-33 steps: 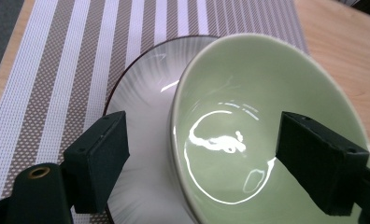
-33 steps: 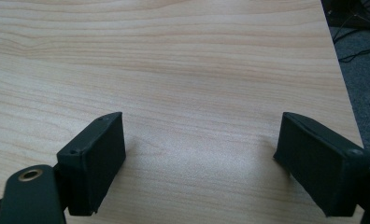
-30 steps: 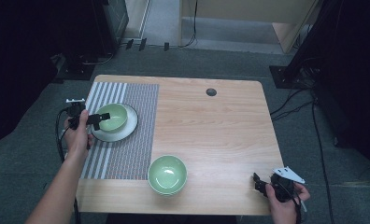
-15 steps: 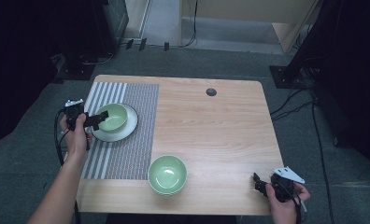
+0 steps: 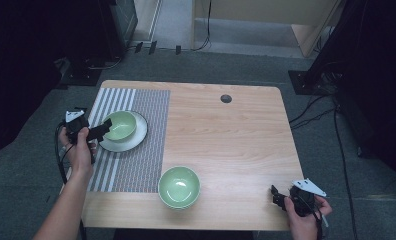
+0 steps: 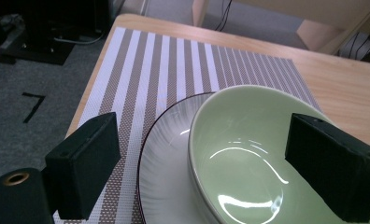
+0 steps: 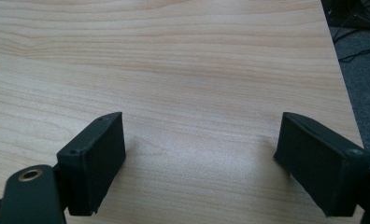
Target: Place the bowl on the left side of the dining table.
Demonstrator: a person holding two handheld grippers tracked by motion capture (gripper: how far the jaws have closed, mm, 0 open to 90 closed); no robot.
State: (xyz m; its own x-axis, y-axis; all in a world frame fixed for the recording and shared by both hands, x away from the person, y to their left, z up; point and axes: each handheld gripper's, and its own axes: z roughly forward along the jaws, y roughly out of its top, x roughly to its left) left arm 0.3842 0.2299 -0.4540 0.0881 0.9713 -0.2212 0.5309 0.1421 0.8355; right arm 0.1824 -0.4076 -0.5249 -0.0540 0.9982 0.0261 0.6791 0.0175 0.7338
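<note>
Left gripper [image 6: 202, 172]: jaws wide apart, straddling the bowl [image 6: 262, 154] rim on the plate [image 6: 167, 163].
Right gripper [image 7: 199, 163]: spread, empty, over the table [image 7: 197, 56].
Advice: seat 1 jaw inside the rim before closing.

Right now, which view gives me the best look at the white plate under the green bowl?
The left gripper view: the white plate is close, its ribbed surface and dark rim clear beside the green bowl. The high view shows the plate small but whole on the striped mat. The right gripper view faces bare table.

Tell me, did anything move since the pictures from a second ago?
Hardly anything moved. The left gripper stays open around the rim of the pale green ceramic bowl on the white plate. The right gripper stays open over bare wood, and the second green bowl hasn't shifted.
</note>
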